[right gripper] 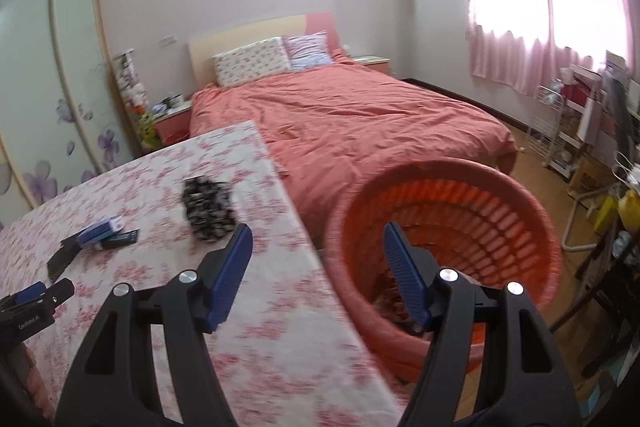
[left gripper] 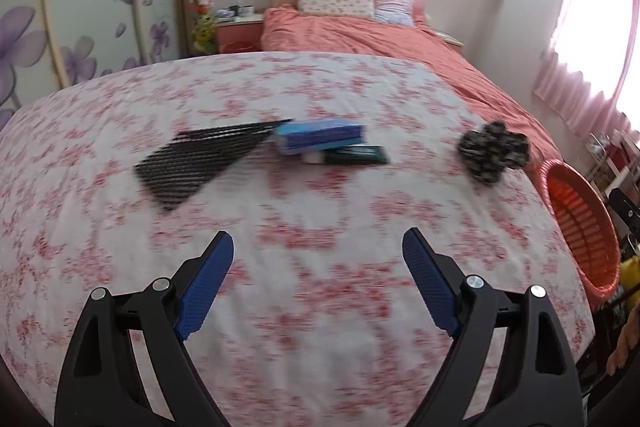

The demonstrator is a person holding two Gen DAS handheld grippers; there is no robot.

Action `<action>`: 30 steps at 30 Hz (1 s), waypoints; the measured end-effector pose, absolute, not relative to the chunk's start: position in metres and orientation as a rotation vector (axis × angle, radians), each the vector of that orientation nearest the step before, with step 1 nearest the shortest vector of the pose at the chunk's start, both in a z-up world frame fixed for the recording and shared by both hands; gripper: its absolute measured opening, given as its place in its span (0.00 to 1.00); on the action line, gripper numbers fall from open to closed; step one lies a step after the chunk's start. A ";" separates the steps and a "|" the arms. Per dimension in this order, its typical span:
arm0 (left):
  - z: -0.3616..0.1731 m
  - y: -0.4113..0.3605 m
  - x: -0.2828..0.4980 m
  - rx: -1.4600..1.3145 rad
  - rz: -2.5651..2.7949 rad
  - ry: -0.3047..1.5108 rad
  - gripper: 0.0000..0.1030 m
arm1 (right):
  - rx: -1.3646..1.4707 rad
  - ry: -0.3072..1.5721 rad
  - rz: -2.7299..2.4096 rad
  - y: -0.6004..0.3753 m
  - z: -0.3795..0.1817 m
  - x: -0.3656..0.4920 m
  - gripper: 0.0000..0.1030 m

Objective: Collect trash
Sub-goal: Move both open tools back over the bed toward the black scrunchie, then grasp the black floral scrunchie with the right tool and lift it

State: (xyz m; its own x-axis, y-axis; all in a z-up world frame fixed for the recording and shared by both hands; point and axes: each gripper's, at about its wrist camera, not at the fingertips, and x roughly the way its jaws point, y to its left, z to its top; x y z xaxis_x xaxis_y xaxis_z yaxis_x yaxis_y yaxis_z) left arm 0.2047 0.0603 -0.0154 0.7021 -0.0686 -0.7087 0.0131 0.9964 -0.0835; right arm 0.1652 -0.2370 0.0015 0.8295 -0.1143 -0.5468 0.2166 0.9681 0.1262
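On the floral tablecloth (left gripper: 280,227) lie a black striped flat wrapper (left gripper: 196,163), a blue box (left gripper: 320,139) on top of a dark green box (left gripper: 356,155), and a crumpled black-and-white wad (left gripper: 494,151). My left gripper (left gripper: 318,247) is open and empty, above the cloth in front of them. My right gripper (right gripper: 318,239) is open and empty, over the table's right edge beside the orange basket (right gripper: 520,211). The right wrist view also shows the wad (right gripper: 208,207), the blue box (right gripper: 100,229) and the wrapper (right gripper: 62,259).
The orange basket (left gripper: 580,227) stands off the table's right edge. A bed with a coral cover (right gripper: 360,119) lies behind the table. A wardrobe (right gripper: 52,67) is on the left, and shelves and clutter (right gripper: 580,119) stand on the right under the window.
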 end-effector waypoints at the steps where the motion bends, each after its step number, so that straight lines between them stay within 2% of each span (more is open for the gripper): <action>1: -0.016 0.066 0.205 -0.080 -0.039 0.792 0.83 | 0.181 0.572 -0.161 -0.230 0.002 0.171 0.65; 26: -0.023 0.130 0.216 -0.154 0.017 0.809 0.83 | 0.094 0.703 -0.098 -0.156 -0.019 0.290 0.63; 28: -0.024 0.131 0.217 -0.157 0.015 0.811 0.83 | 0.063 0.750 -0.116 -0.153 -0.028 0.299 0.58; 30: -0.024 0.131 0.216 -0.161 0.012 0.811 0.83 | 0.064 0.798 -0.113 -0.153 -0.039 0.307 0.38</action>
State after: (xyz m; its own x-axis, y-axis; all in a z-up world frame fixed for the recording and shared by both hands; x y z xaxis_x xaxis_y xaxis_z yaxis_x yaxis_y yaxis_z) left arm 0.2164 0.1309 -0.0238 0.6891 -0.0509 -0.7229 -0.0722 0.9877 -0.1384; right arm 0.3067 -0.1530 -0.0389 0.6924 -0.0770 -0.7174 0.1254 0.9920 0.0145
